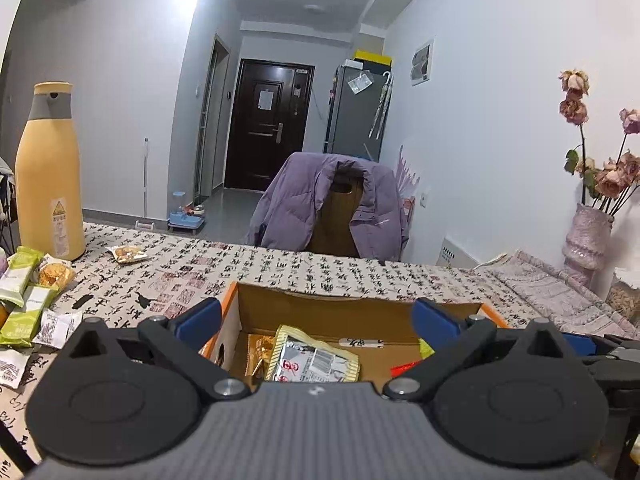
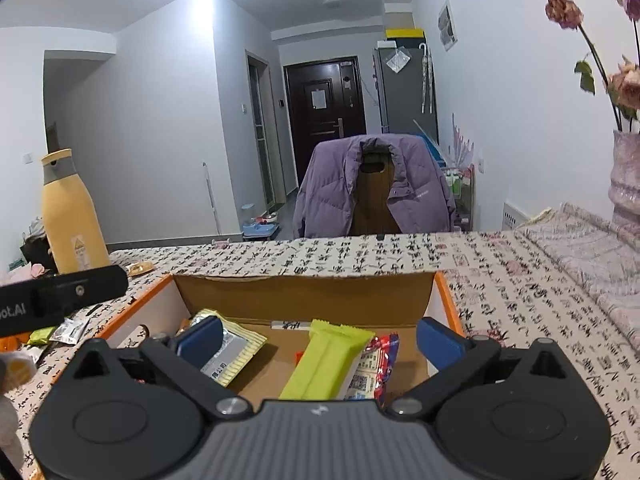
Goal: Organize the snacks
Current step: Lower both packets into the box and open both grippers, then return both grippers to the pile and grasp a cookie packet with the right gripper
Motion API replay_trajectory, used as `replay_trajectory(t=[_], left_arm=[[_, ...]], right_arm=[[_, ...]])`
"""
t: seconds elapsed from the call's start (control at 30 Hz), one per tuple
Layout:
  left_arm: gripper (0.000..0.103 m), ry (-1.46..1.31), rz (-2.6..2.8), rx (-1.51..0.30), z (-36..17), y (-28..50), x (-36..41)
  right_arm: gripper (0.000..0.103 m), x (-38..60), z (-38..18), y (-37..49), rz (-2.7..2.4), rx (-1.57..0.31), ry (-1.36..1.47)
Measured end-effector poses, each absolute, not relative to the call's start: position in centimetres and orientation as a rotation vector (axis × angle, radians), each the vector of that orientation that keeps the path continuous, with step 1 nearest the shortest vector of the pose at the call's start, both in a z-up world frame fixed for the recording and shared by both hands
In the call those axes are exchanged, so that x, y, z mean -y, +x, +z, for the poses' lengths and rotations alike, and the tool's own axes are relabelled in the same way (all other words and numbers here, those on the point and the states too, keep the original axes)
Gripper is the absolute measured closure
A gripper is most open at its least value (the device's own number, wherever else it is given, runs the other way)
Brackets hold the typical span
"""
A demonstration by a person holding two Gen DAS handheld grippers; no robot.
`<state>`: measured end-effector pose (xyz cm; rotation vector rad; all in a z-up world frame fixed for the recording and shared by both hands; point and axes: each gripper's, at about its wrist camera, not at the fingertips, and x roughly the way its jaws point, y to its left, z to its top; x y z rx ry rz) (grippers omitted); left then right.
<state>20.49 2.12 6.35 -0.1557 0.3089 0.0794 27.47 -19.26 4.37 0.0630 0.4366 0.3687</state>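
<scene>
We see both grippers, left [image 1: 316,316] and right [image 2: 320,336], jaws spread wide, holding nothing, above the cardboard box [image 2: 304,292] of snack packets [image 2: 328,360].

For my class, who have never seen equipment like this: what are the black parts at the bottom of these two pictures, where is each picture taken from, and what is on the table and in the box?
No robot here: a person holds a two-finger claw in each hand, each carrying a camera looking along its fingers. One picture is from the left claw, the other from the right claw. Both are open and hold nothing. They hover over a cardboard box on a patterned tablecloth. Inside lie a green bar, a silver-yellow packet and a red packet. More loose snacks wait beside a yellow bottle.
</scene>
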Motion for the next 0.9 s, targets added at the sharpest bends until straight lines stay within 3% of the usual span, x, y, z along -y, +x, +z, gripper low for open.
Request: replay_trajectory(t=[0.47, 0.9], left_arm=[[0.0, -0.157, 0.046, -0.318, 8.0, 17.8, -1.7], [0.0, -0.12, 0.036, -0.397, 5.7, 13.6, -1.6]], right_arm=[[0.0, 20.4, 6.0, 24.7, 0.354, -0.42, 0.053], [0.0, 21.5, 3.7, 19.6, 0.358, -0.489, 0.02]])
